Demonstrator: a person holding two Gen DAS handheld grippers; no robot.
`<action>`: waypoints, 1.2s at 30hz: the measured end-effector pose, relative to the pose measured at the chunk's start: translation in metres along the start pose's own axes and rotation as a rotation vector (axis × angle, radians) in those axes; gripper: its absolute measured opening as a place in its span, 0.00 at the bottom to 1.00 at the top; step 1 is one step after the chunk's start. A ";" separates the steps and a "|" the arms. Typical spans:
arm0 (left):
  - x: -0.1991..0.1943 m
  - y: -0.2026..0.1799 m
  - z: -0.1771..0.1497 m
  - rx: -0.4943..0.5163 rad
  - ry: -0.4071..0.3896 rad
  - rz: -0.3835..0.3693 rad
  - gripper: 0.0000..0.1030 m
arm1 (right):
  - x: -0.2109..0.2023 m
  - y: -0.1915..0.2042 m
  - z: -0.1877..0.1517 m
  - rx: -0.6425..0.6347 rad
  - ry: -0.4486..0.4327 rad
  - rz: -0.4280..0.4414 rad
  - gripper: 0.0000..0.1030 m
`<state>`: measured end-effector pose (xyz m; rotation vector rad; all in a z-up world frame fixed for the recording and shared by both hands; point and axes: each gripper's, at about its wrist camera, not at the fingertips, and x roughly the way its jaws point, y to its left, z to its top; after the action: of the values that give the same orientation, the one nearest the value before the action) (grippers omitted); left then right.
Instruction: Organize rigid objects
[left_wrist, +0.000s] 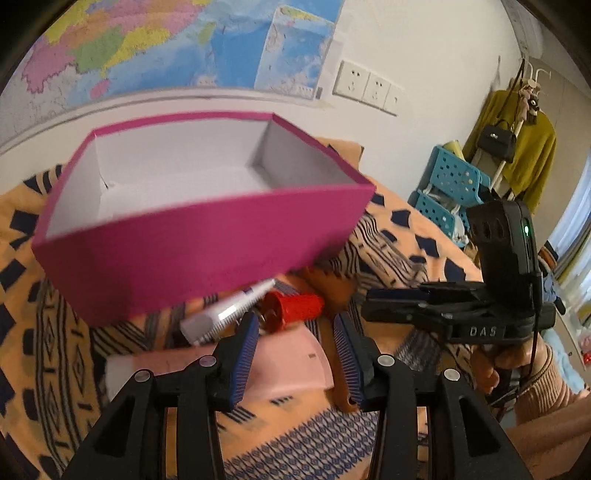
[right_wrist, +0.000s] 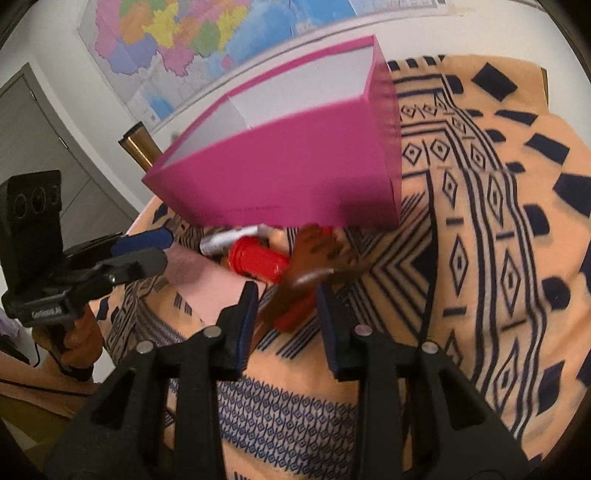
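Observation:
An open magenta box (left_wrist: 207, 236) with a white, empty inside stands on the patterned cloth; it also shows in the right wrist view (right_wrist: 291, 173). In front of it lie a silver-white tube (left_wrist: 225, 312), a red cylinder (left_wrist: 293, 308) and a pink flat box (left_wrist: 273, 365). In the right wrist view the tube (right_wrist: 231, 238), the red cylinder (right_wrist: 258, 260) and a brown wooden piece (right_wrist: 314, 254) lie together. My left gripper (left_wrist: 295, 354) is open over the pink box. My right gripper (right_wrist: 284, 325) is open, just short of the red cylinder and wooden piece.
An orange and navy patterned cloth (right_wrist: 480, 221) covers the table. Maps hang on the wall (left_wrist: 184, 44). A blue perforated rack (left_wrist: 448, 184) and a coat stand (left_wrist: 517, 140) are at the right. A brass cylinder (right_wrist: 138, 146) stands behind the box.

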<state>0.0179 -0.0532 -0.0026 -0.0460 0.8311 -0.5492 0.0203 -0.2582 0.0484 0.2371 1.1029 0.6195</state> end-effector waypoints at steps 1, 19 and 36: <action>0.002 0.000 -0.003 -0.002 0.008 -0.002 0.42 | 0.001 -0.001 -0.002 0.005 0.004 0.003 0.34; 0.029 -0.020 -0.016 0.044 0.094 -0.075 0.42 | 0.031 -0.005 0.004 0.105 0.006 -0.072 0.43; 0.058 -0.034 -0.013 0.078 0.159 -0.140 0.42 | 0.011 -0.020 -0.003 0.177 -0.059 -0.002 0.14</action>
<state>0.0248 -0.1079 -0.0430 0.0110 0.9651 -0.7231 0.0277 -0.2682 0.0287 0.4041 1.1015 0.5104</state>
